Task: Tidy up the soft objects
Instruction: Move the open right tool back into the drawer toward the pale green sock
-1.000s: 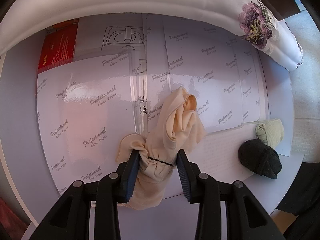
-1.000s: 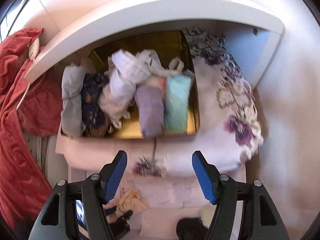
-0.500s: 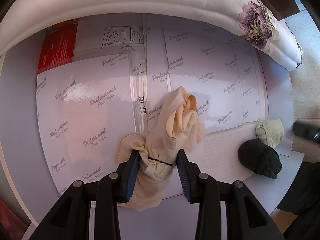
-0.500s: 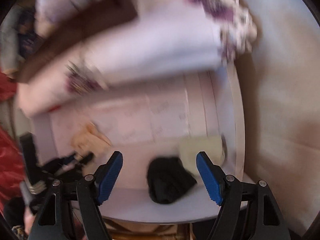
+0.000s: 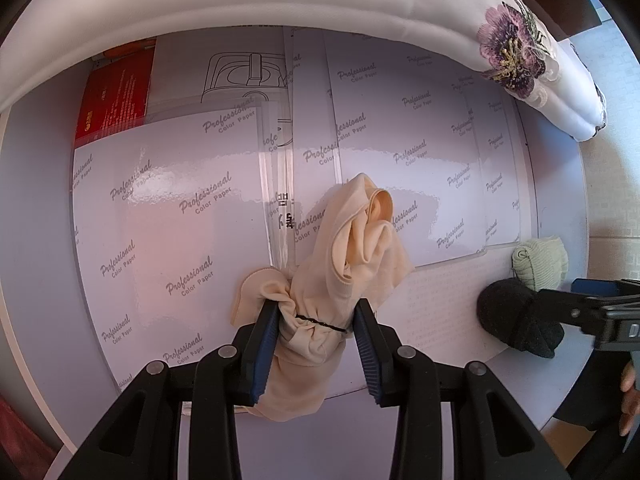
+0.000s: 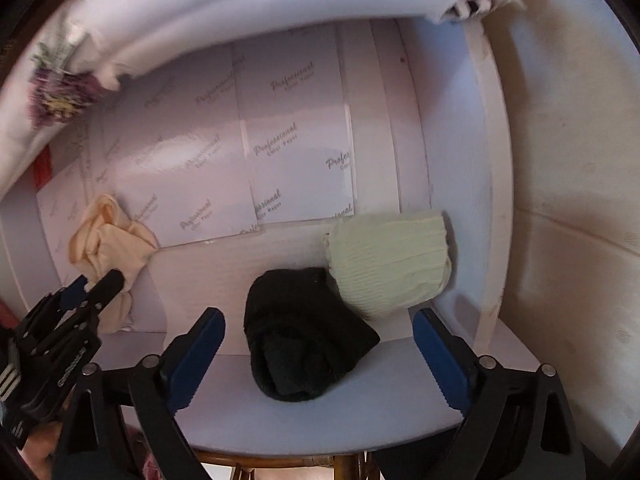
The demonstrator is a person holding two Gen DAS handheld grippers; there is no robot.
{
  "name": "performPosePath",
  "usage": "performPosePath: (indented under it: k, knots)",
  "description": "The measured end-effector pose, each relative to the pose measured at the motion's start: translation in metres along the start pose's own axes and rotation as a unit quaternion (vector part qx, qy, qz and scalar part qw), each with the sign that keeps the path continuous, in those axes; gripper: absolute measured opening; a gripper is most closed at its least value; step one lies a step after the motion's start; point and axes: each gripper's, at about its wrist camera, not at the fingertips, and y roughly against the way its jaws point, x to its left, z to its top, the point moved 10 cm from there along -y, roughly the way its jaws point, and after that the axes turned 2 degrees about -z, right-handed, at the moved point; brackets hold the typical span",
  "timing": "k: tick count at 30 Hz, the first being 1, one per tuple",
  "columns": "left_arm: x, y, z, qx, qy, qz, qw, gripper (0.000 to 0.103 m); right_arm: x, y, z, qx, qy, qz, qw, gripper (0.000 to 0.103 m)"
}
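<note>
My left gripper (image 5: 316,332) is shut on a cream sock bundle (image 5: 352,248) tied with a thin black band, resting on glossy white paper sheets (image 5: 168,208). The bundle also shows in the right wrist view (image 6: 108,240), with the left gripper (image 6: 100,286) on it. My right gripper (image 6: 320,356) is open, its blue pads either side of a rolled black sock (image 6: 300,336), just above it. A pale green rolled sock (image 6: 388,260) lies touching the black one behind it. Both also show at the right of the left wrist view: the black sock (image 5: 516,320) and the green sock (image 5: 540,264).
A white quilt with purple flowers (image 5: 512,56) runs along the back of the round table (image 6: 360,420). A red booklet (image 5: 116,96) lies at the back left. A wall (image 6: 568,160) stands close on the right. A wooden chair (image 6: 280,464) shows under the table edge.
My right gripper swung down from the basket of folded clothes to the table and now hovers around the black sock. The left gripper has stayed still on the cream bundle.
</note>
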Motion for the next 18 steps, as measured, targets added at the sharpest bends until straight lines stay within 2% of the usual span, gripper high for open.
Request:
performPosePath:
  k: [5, 8, 10, 11, 12, 14, 16, 18]
  knots:
    - [0.0, 0.0, 0.0, 0.0, -0.001, 0.0, 1.0, 0.038, -0.002, -0.021, 0.002, 0.017, -0.008, -0.007, 1.0, 0.102]
    - [0.0, 0.0, 0.0, 0.001, 0.0, 0.0, 1.0, 0.038, 0.005, -0.03, 0.005, 0.018, -0.017, 0.023, 0.999, 0.103]
    - [0.0, 0.0, 0.0, 0.0, -0.001, 0.0, 1.0, 0.038, 0.022, -0.016, 0.011, -0.008, -0.016, 0.098, 0.995, 0.103]
    - [0.0, 0.0, 0.0, 0.0, 0.0, -0.001, 1.0, 0.038, 0.033, -0.004, 0.013, -0.02, -0.014, 0.15, 0.988, 0.103]
    - [0.0, 0.0, 0.0, 0.001, 0.0, -0.002, 1.0, 0.039, 0.042, 0.009, 0.015, -0.031, -0.011, 0.182, 0.983, 0.103]
    - [0.0, 0.0, 0.0, 0.0, -0.001, -0.002, 1.0, 0.039, 0.047, 0.031, 0.02, -0.066, -0.005, 0.206, 0.976, 0.103]
    - [0.001, 0.0, 0.0, 0.0, 0.0, -0.003, 1.0, 0.039, 0.041, 0.036, 0.022, -0.079, -0.008, 0.195, 0.978, 0.103]
    - [0.001, 0.0, -0.001, 0.001, -0.001, -0.003, 1.0, 0.039, 0.03, 0.034, 0.023, -0.087, -0.018, 0.163, 0.983, 0.103]
